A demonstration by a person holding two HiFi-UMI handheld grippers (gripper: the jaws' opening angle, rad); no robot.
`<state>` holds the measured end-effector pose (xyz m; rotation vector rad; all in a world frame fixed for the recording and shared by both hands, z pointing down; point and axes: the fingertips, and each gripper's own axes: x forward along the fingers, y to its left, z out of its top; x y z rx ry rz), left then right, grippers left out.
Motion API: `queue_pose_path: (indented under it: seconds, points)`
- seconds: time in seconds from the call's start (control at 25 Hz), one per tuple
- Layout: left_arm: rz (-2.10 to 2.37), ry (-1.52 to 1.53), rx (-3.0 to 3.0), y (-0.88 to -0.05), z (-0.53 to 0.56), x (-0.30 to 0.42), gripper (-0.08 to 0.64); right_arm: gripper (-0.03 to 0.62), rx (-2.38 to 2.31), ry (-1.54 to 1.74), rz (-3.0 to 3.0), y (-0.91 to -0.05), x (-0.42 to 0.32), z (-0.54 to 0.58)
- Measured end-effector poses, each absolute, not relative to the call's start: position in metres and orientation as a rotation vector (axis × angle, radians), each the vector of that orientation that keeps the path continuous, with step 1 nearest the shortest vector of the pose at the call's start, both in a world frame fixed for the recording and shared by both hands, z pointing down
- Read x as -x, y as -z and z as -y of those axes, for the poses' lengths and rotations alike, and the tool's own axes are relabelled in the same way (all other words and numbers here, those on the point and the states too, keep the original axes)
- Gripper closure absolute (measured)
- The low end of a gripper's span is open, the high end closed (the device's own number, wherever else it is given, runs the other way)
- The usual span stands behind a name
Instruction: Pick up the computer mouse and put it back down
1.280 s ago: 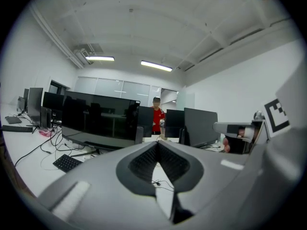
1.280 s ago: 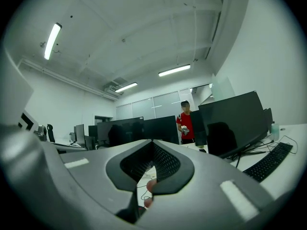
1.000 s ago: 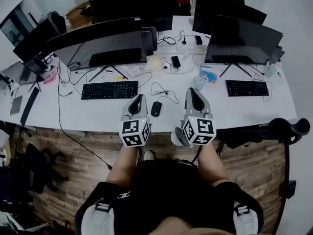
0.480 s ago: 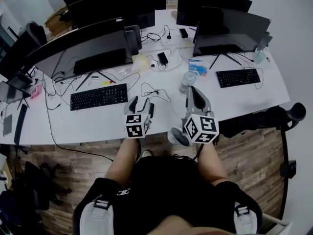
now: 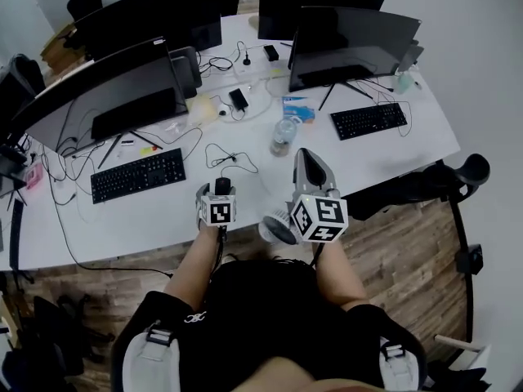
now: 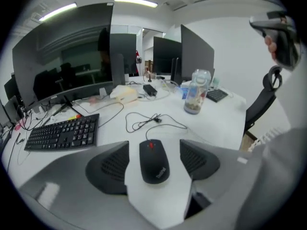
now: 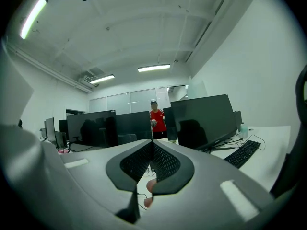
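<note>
A black wired computer mouse [image 6: 154, 161] with a red scroll wheel lies flat on the white desk [image 6: 216, 123]. My left gripper [image 6: 154, 145] straddles it with its jaws opening. A pad stands on each side of the mouse with a strip of desk showing between pad and mouse. In the head view the mouse [image 5: 221, 186] peeks out ahead of the left gripper [image 5: 219, 194] near the desk's front edge. My right gripper [image 5: 304, 157] hovers to the right, lifted and pointing up across the room. Its jaws [image 7: 152, 145] are shut with their tips together and nothing between them.
The mouse cable [image 5: 225, 155] coils behind the mouse. A black keyboard [image 5: 137, 175] lies to the left and a plastic bottle [image 5: 282, 137] stands behind right. Monitors [image 5: 351, 39] and a second keyboard [image 5: 368, 120] fill the back. A person in red [image 7: 157, 120] stands far off.
My left gripper has moved right and forward over the mouse, and its jaws have gone from shut to wide apart around it. The head view has swung right. The right gripper stays raised.
</note>
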<state>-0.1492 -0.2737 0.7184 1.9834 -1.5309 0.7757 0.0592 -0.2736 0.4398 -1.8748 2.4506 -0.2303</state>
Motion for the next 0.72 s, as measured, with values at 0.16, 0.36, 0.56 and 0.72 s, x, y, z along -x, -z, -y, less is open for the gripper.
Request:
queue_pose_path:
  seconds: [0.16,0.36,0.56,0.72]
  points:
    - [1.506,-0.845,-1.92,-0.751,0.27,0.144,0.199,0.592,1.916,0.242,-2.443,-0.443,-0.071,0.269]
    - [1.478,-0.913,-1.857,-0.783,0.269,0.149,0.201,0.592,1.943,0.236,-2.426,-0.443,-0.08,0.267]
    - [1.444,-0.902,-1.878,-0.784,0.269,0.149,0.207,0.592,1.956,0.25,-2.404,-0.443,-0.084,0.267]
    - [1.436,-0.887,-1.912,-0.782,0.268,0.146,0.238,0.592,1.941,0.255,-2.404,-0.442,-0.081,0.267]
